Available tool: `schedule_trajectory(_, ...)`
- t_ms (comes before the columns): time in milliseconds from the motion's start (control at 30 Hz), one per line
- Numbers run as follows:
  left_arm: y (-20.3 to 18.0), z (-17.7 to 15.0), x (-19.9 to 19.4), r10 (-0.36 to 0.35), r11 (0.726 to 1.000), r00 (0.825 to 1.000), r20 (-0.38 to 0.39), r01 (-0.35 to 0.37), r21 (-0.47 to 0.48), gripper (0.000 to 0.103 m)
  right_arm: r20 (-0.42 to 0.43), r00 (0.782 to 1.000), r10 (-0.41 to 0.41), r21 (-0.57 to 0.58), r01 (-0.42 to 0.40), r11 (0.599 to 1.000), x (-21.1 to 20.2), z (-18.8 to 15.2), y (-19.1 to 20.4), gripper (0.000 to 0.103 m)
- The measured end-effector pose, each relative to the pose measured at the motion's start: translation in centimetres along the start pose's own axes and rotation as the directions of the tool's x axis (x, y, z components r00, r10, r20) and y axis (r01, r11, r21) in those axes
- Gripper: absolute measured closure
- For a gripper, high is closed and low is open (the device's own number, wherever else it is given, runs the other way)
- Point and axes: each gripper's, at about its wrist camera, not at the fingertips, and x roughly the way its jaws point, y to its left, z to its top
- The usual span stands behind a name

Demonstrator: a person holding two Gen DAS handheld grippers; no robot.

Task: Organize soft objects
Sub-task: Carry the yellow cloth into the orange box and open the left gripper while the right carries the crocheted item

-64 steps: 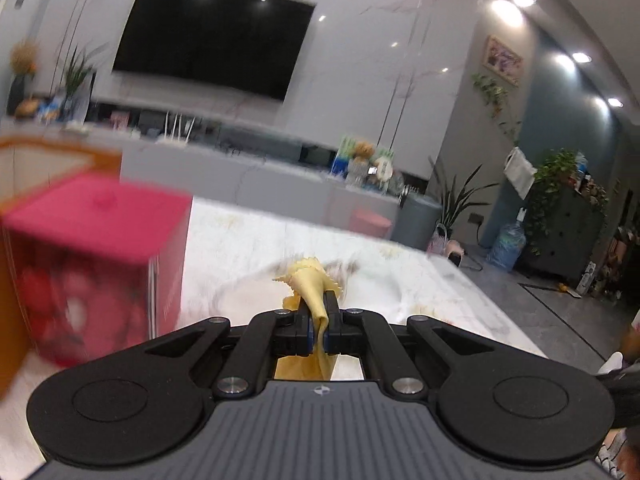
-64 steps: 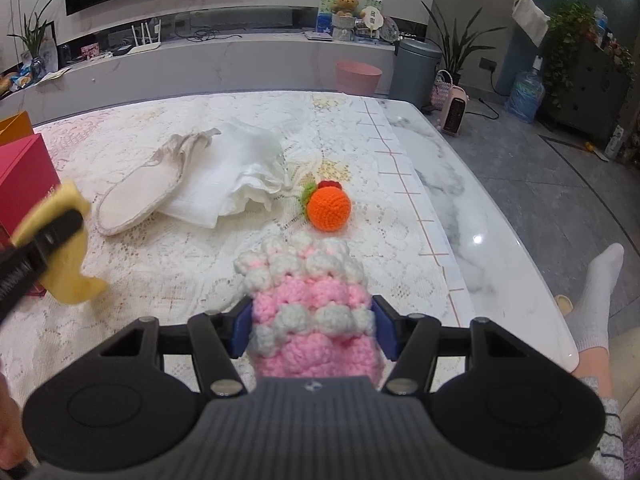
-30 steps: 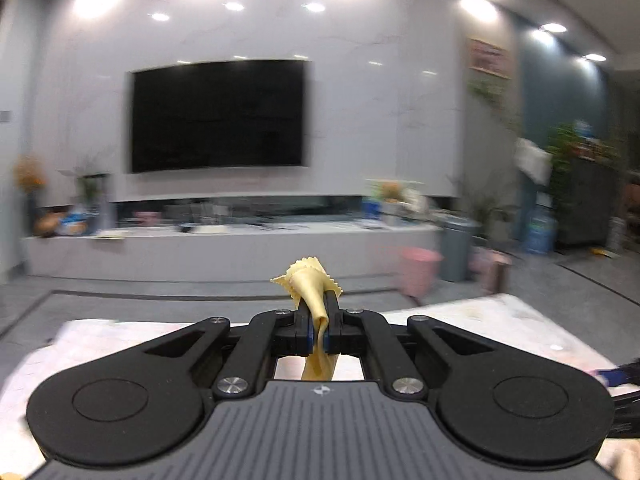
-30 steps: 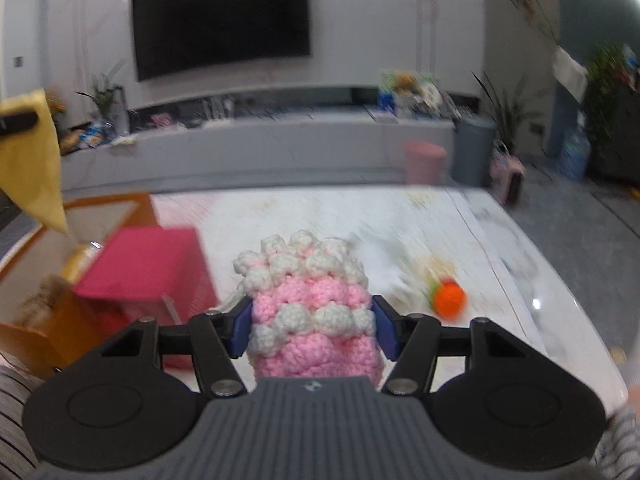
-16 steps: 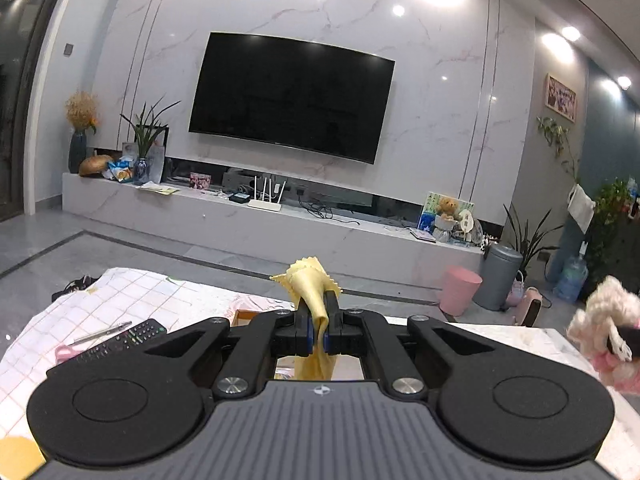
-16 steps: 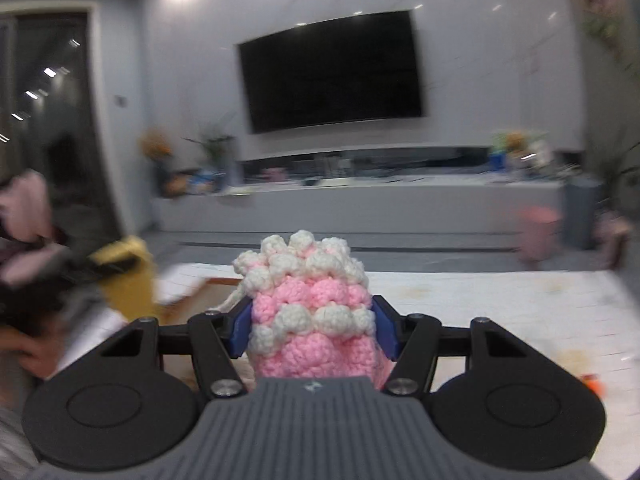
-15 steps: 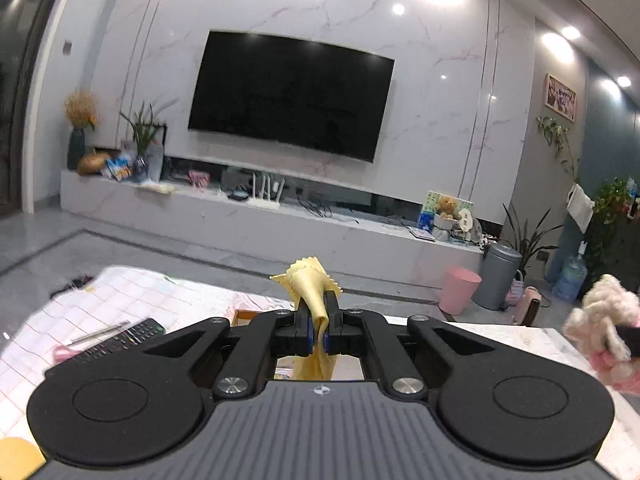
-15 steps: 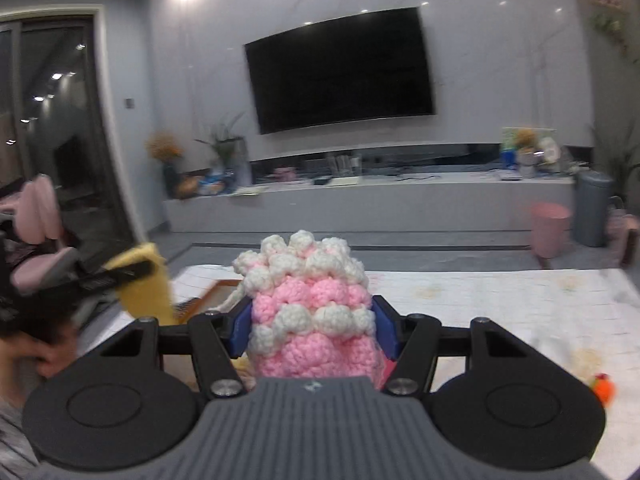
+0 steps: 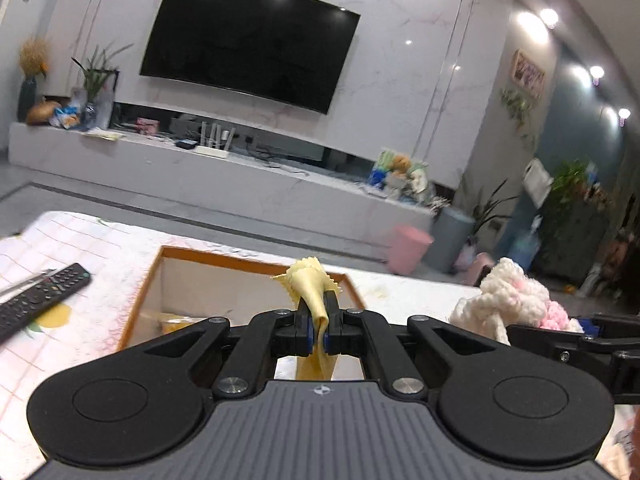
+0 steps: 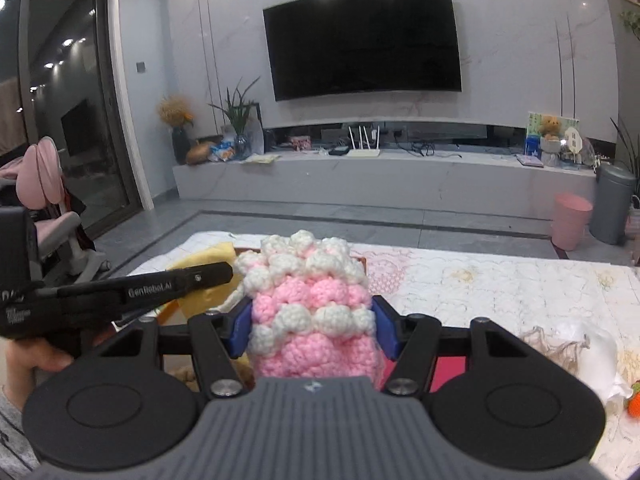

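My left gripper (image 9: 318, 330) is shut on a yellow cloth (image 9: 310, 286) with pinked edges, held above the near rim of an open orange-edged box (image 9: 248, 260) on the table. The same cloth (image 10: 208, 280) and the left gripper (image 10: 216, 274) show at the left of the right wrist view. My right gripper (image 10: 312, 324) is shut on a pink and white crocheted piece (image 10: 308, 304), which also appears at the right of the left wrist view as a knitted lump (image 9: 516, 300) beside the box. Something yellowish lies inside the box (image 9: 176, 322).
A black remote control (image 9: 44, 300) and a pen lie on the checked tablecloth left of the box. White fabric (image 10: 596, 352) and an orange crocheted fruit (image 10: 634, 402) rest on the table at the right. A red box (image 10: 448, 368) stands behind the right gripper. A hand (image 10: 36, 354) holds the left gripper.
Both grippers have swung left across the table with their loads. The left gripper has tipped down, so the orange-edged box now fills its view, and the right gripper has drawn in beside it.
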Motion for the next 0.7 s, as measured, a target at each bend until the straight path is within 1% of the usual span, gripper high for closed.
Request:
schedule_trajectory(67, -0.3, -0.3, 0.2, 0.012, 1.0, 1.0, -0.021, -0.012, 0.022, 0.098, -0.022, 1.0, 0.018, -0.019, -0.018, 1.0, 0.9, -0.2, 0.0, 0.043)
schedule_trajectory(167, -0.6, -0.7, 0.3, -0.02, 1.0, 0.998, -0.056, 0.021, 0.017, 0.098, -0.042, 0.999, -0.034, -0.089, 0.03, 0.996, 2.1, -0.6, 0.6, 0.043)
schedule_trajectory(267, -0.7, -1.1, 0.8, -0.039, 0.999, 0.995, -0.088, 0.04, 0.011, 0.099, -0.065, 0.997, -0.032, -0.098, 0.025, 0.995, 2.9, -0.9, 0.8, 0.043)
schedule_trajectory(367, -0.2, -1.0, 1.0, -0.106, 0.994, 0.989, -0.105, 0.101, -0.046, 0.099, -0.07, 0.991, -0.116, -0.183, 0.101, 0.978, 3.4, -1.5, 1.3, 0.043)
schedule_trajectory(433, 0.2, -0.8, 1.3, -0.174, 0.98, 0.979, -0.108, 0.161, -0.113, 0.099, -0.073, 0.988, -0.134, -0.208, 0.117, 0.971, 3.7, -1.6, 1.4, 0.043)
schedule_trajectory(500, 0.4, -0.7, 1.7, -0.23, 0.966, 0.966, -0.119, 0.211, -0.147, 0.098, -0.081, 0.987, -0.137, -0.198, 0.118, 0.973, 3.9, -1.6, 1.3, 0.043)
schedule_trajectory(567, 0.3, -0.9, 2.0, -0.253, 0.96, 0.958, -0.137, 0.231, -0.156, 0.098, -0.08, 0.984, -0.158, -0.201, 0.139, 0.97, 4.1, -1.6, 1.1, 0.043)
schedule_trajectory(633, 0.2, -1.1, 2.5, -0.297, 0.945, 0.941, -0.162, 0.267, -0.188, 0.098, -0.076, 0.981, -0.181, -0.221, 0.16, 0.962, 4.1, -1.7, 1.2, 0.043)
schedule_trajectory(667, 0.2, -1.2, 2.5, -0.295, 0.947, 0.941, -0.169, 0.263, -0.185, 0.098, -0.075, 0.979, -0.189, -0.231, 0.167, 0.959, 4.1, -1.7, 1.3, 0.043)
schedule_trajectory(700, -0.1, -1.3, 2.5, -0.257, 0.96, 0.952, -0.169, 0.232, -0.154, 0.097, -0.073, 0.978, -0.195, -0.238, 0.172, 0.956, 4.1, -1.8, 1.4, 0.043)
